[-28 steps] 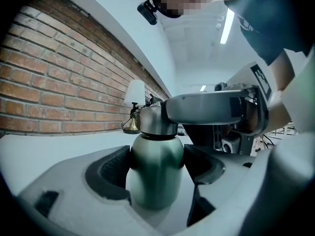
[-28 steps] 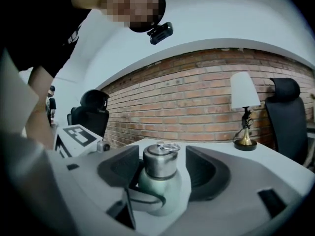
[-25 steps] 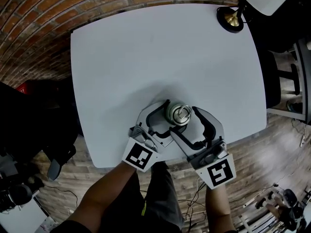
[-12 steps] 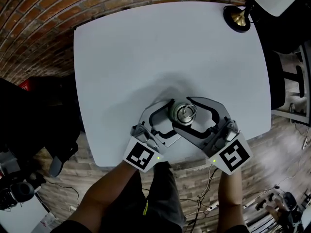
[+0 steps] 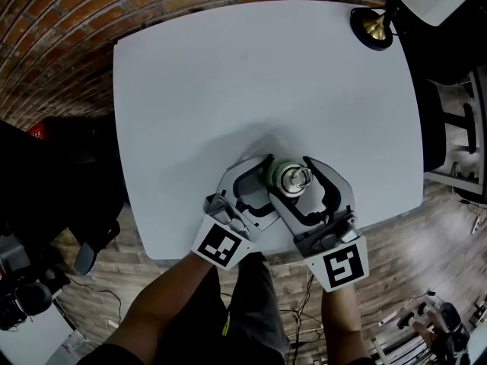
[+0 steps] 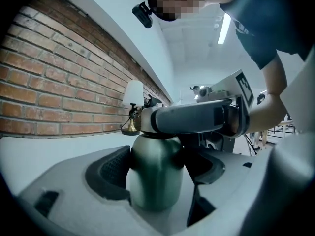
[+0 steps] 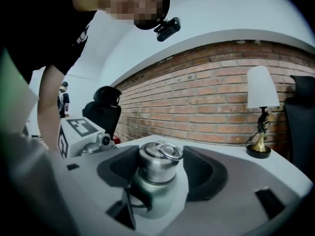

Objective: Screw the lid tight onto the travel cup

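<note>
A green travel cup [image 6: 155, 173] with a silver ringed lid [image 5: 293, 176] stands upright near the front edge of the white table [image 5: 228, 82]. My left gripper [image 5: 272, 182] comes in from the lower left and is shut on the cup's body; the pads [image 6: 110, 168] hug the green wall. My right gripper [image 5: 295, 179] sits higher, shut on the lid [image 7: 158, 161], with its fingers [image 6: 197, 118] across the cup's top. In the right gripper view the green body [image 7: 157, 195] shows under the lid.
A brass-footed lamp [image 5: 369, 25] stands at the table's far right corner. A brick wall [image 7: 206, 97] runs behind the table. Dark chairs [image 5: 445, 128] stand off the right edge. The table's front edge [image 5: 259, 245] lies just under both grippers.
The right gripper's handle swung right half a second ago and has now swung back left around the lid. The left gripper and the cup stayed put.
</note>
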`<act>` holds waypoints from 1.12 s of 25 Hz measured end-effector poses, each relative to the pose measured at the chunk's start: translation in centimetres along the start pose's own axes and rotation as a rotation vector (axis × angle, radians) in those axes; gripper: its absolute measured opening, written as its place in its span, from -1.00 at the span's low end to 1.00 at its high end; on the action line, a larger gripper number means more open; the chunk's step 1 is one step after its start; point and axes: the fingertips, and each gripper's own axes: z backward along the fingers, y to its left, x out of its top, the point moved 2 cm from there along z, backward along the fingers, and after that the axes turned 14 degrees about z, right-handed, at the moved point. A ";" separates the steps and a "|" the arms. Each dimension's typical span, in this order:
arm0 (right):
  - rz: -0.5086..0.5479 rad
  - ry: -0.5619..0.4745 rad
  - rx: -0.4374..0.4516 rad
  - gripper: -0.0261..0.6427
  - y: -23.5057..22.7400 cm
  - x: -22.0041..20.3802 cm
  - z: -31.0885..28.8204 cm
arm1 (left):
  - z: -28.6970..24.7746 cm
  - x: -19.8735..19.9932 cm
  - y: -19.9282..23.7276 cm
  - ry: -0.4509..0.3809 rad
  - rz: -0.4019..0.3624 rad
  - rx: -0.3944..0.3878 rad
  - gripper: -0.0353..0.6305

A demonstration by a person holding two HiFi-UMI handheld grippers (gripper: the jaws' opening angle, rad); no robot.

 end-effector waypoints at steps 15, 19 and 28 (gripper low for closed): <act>0.004 0.088 -0.224 -0.06 1.1 -0.6 0.2 | 0.0 -0.1 0.1 -0.001 0.005 0.017 0.13; -0.014 0.065 -0.006 -0.06 1.1 -0.7 1.5 | 0.1 -0.2 0.1 -0.002 0.021 0.016 0.13; -0.011 0.010 0.448 -0.03 1.3 -0.5 0.8 | 0.3 -0.1 0.2 0.002 0.032 0.009 0.13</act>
